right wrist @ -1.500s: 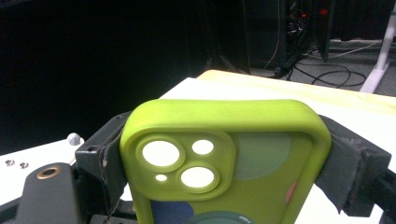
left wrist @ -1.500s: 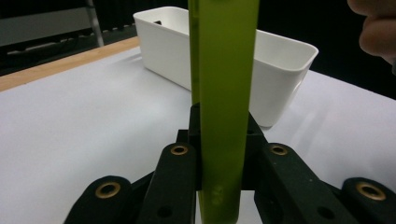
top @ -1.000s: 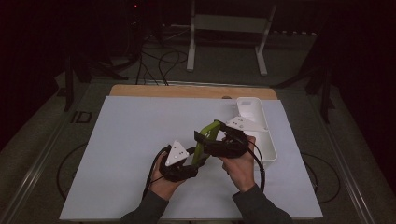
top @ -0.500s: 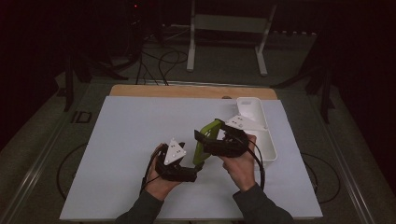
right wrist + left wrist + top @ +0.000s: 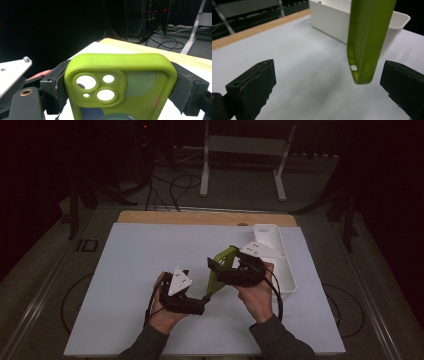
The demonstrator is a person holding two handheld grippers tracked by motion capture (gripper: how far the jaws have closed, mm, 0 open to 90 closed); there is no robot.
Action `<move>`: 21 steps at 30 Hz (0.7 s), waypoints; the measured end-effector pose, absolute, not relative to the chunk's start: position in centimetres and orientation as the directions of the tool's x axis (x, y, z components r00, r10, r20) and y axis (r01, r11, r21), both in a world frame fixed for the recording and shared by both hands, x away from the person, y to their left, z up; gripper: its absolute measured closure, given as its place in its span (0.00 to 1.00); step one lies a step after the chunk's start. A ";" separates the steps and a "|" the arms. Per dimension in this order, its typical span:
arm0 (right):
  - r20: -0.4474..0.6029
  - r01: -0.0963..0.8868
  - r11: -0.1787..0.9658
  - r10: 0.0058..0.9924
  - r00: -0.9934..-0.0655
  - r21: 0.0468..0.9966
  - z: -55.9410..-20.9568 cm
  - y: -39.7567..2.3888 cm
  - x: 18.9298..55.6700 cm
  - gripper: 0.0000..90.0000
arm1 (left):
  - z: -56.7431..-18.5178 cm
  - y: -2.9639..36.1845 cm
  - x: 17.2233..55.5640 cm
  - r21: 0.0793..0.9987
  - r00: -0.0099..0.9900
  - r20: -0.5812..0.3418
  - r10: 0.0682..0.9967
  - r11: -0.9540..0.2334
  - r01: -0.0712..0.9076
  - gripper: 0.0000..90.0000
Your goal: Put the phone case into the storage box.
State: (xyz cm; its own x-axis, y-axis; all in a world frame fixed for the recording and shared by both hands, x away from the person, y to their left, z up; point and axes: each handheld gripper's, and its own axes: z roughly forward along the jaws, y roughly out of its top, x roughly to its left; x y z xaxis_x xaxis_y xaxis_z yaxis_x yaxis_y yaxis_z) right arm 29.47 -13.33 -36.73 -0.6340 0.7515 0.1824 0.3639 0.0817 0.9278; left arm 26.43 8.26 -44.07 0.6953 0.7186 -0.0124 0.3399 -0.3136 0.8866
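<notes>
Resting low on the white table mat (image 5: pixel 130 270), well to the left of the white bin (image 5: pixel 280 265), the left gripper (image 5: pixel 197 305) sits in the person's left hand (image 5: pixel 162 312) with its jaws spread wide; they have just been opening, and nothing is pressed between them. In the left gripper view the lower end of the green phone case (image 5: pixel 367 45) hangs in the gap between the two black pads (image 5: pixel 253 87), nearer the right-hand one yet touching neither, with its port cutouts facing the camera. Bare mat lies under and around the case, so nothing blocks the way between it and the bin behind it. Further right, just beside the bin's left wall, the right gripper (image 5: pixel 216 270) in the right hand (image 5: pixel 257 292) has its jaws clamped on the two long edges of the case, holding it tilted above the mat; the right gripper view shows its camera-cutout end (image 5: pixel 97 87) squeezed between the pads. Beyond the bin, the wooden table edge (image 5: pixel 200 217) runs along the mat's far side, with a white stand (image 5: pixel 240 165) and cables (image 5: pixel 175 185) on the dark floor past it.
</notes>
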 end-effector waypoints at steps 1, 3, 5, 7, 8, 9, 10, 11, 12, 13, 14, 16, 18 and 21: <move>0.183 0.365 0.082 0.751 -0.634 0.928 -36.7 -13.3 29.5 0.17 | -44.0 8.4 26.4 0.887 0.695 -0.016 0.719 -0.310 0.341 0.01; 0.178 0.364 0.088 0.753 -0.634 0.927 -36.7 -13.3 29.5 0.17 | -44.0 8.6 26.5 0.886 0.693 -0.017 0.721 -0.310 0.344 0.01; 0.173 0.361 0.091 0.752 -0.635 0.928 -36.7 -13.2 29.5 0.17 | -43.9 8.8 26.5 0.885 0.691 -0.018 0.723 -0.310 0.347 0.01; 0.166 0.358 0.097 0.755 -0.634 0.929 -36.6 -13.1 29.5 0.17 | -43.9 9.0 26.5 0.885 0.687 -0.016 0.726 -0.309 0.348 0.01; 0.164 0.357 0.098 0.755 -0.635 0.929 -36.6 -13.1 29.6 0.17 | -43.9 9.1 26.6 0.886 0.685 -0.017 0.728 -0.307 0.348 0.01; 0.162 0.356 0.100 0.755 -0.635 0.929 -36.6 -13.1 29.6 0.17 | -43.9 9.3 26.6 0.886 0.683 -0.016 0.730 -0.306 0.348 0.01; 0.161 0.356 0.101 0.756 -0.635 0.929 -36.5 -13.1 29.6 0.17 | -43.8 9.4 26.6 0.886 0.681 -0.016 0.732 -0.306 0.349 0.00; 0.159 0.356 0.103 0.757 -0.634 0.929 -36.5 -13.0 29.6 0.17 | -43.8 9.5 26.6 0.886 0.681 -0.015 0.732 -0.306 0.349 0.01; 0.158 0.356 0.104 0.757 -0.634 0.929 -36.5 -13.0 29.6 0.17 | -43.8 9.6 26.6 0.886 0.679 -0.015 0.734 -0.305 0.349 0.00; 0.155 0.355 0.107 0.756 -0.635 0.929 -36.5 -13.0 29.7 0.17 | -43.8 9.7 26.5 0.887 0.678 -0.015 0.735 -0.303 0.349 0.00; 0.150 0.353 0.113 0.757 -0.636 0.929 -36.5 -12.9 29.7 0.17 | -43.8 9.9 26.5 0.886 0.680 -0.016 0.733 -0.305 0.349 0.01; 0.142 0.351 0.121 0.758 -0.636 0.928 -36.6 -12.8 29.7 0.17 | -43.7 10.1 26.5 0.887 0.681 -0.017 0.732 -0.303 0.349 0.01; 0.141 0.353 0.123 0.760 -0.635 0.928 -36.6 -12.8 29.8 0.17 | -43.7 10.3 26.5 0.888 0.681 -0.020 0.732 -0.300 0.348 0.01; 0.139 0.352 0.122 0.762 -0.632 0.928 -36.5 -12.8 29.9 0.17 | -43.6 10.6 26.4 0.888 0.680 -0.019 0.733 -0.300 0.348 0.01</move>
State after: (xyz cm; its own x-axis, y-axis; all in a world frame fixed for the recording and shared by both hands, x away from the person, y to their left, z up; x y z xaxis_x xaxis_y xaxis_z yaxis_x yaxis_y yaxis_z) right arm 29.85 -12.79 -36.51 -0.6319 0.7624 0.1395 0.3520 0.1219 0.9280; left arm 26.40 10.63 -43.59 0.6805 0.7325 -0.0193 0.3480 -0.2998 0.8883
